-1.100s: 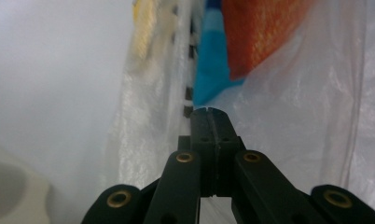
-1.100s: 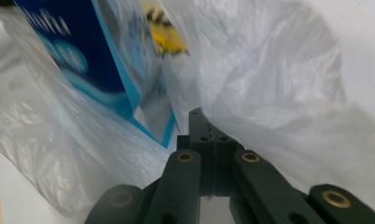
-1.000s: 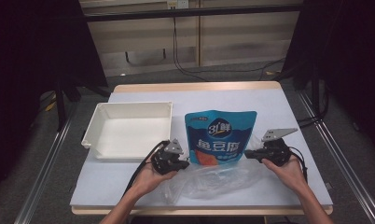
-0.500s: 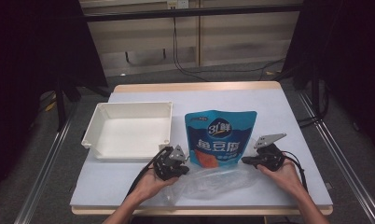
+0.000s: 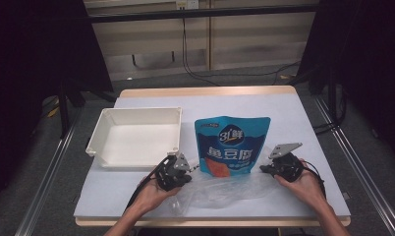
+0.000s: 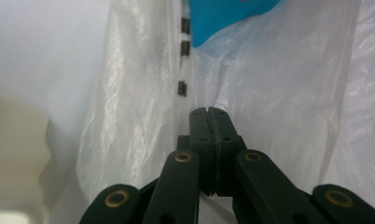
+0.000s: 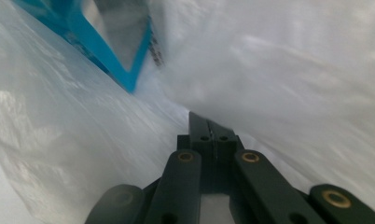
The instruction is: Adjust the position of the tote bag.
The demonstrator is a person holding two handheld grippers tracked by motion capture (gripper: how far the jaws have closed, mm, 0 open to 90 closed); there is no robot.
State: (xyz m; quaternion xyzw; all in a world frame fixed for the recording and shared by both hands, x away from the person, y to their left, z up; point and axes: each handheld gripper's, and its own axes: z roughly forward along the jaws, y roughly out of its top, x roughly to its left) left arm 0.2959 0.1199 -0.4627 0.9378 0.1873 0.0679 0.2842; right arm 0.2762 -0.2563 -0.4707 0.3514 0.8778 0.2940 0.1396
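Note:
A blue food pouch (image 5: 232,145) with white lettering lies on the white table, its bottom edge over a clear plastic bag (image 5: 225,189) crumpled near the front edge. My left gripper (image 5: 185,173) is at the bag's left end and my right gripper (image 5: 264,169) at its right end. In the left gripper view the jaws (image 6: 208,111) are pressed together with the bag's film (image 6: 279,93) running into them, and a corner of the pouch (image 6: 227,18) is ahead. In the right gripper view the jaws (image 7: 209,123) are likewise shut amid the film (image 7: 269,70), with the pouch (image 7: 106,51) beyond.
An empty white tray (image 5: 136,140) stands left of the pouch, just behind my left gripper. Bare table (image 5: 294,118) lies behind and to the right of the pouch. Metal rails run along both sides of the table.
My right gripper has slid slightly left and toward the front edge, still at the bag's end. The left gripper has shifted a little nearer the person. The pouch has stayed put.

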